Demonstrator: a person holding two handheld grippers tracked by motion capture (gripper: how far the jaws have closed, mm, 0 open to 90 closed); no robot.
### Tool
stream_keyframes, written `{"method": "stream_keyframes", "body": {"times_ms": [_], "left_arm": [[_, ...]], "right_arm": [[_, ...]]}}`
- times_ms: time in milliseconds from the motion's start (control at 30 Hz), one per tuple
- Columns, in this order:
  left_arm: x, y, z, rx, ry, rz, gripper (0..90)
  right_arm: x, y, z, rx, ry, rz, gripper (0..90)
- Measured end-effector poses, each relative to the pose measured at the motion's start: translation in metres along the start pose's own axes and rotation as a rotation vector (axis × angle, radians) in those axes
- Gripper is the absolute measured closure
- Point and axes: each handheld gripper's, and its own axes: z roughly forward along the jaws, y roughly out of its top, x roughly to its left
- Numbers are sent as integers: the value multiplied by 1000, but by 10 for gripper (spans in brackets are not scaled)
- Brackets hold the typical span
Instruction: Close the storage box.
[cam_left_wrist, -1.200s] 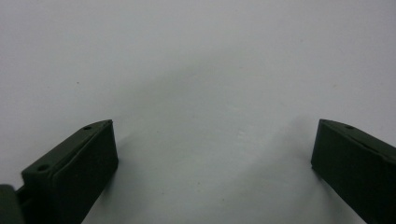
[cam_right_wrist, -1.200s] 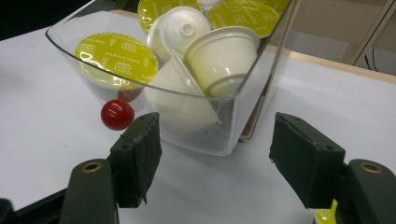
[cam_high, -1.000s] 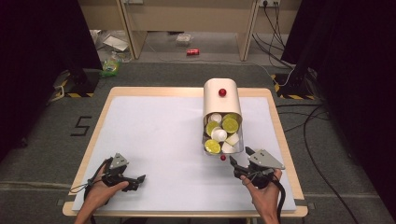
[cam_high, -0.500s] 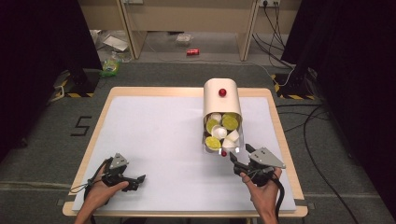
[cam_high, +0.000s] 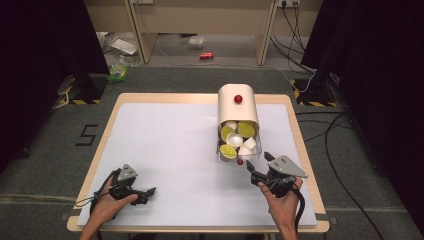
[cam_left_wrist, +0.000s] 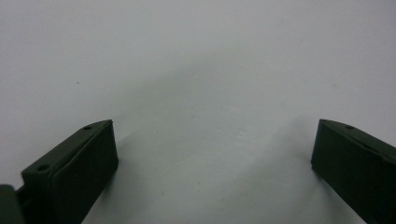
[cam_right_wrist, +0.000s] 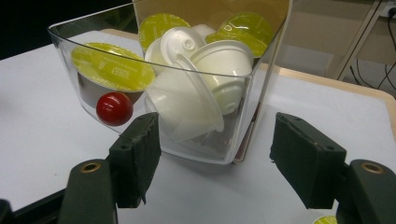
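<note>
From the high view I saw the capsule dispenser (cam_high: 237, 107) lying on the right half of the table (cam_high: 165, 150), its long axis running from the table's far edge toward my side. Its beige hood sat at the far end with a red knob (cam_high: 238, 99) on top, and its clear drawer (cam_high: 252, 155) stuck out at the near end, pointing toward my right gripper (cam_high: 256, 169). The drawer was pulled partly out of the hood and held yellow-green-lidded capsules (cam_right_wrist: 113, 67) and white capsules (cam_right_wrist: 187, 105) piled loosely together. A second red knob (cam_right_wrist: 114, 108) sat on the drawer's front wall, just beyond my right gripper's left jaw in the right gripper view. That gripper's jaws had just been opening; they stood apart, one on either side of the drawer's near corner, and I could see nothing pinched between the pads. I could not tell whether the left pad touched the clear wall. My left gripper (cam_high: 145, 192) rested well apart from the dispenser, near the table's near left corner, and in the left gripper view its jaws stood wide apart over bare white tabletop (cam_left_wrist: 201, 93).
</note>
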Motion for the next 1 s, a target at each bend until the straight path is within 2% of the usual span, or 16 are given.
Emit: {"method": "stream_keyframes", "body": {"times_ms": [1000], "left_arm": [[0,0,0,0,1,1,0]], "right_arm": [[-12,7,10,8,-32,17,295]]}}
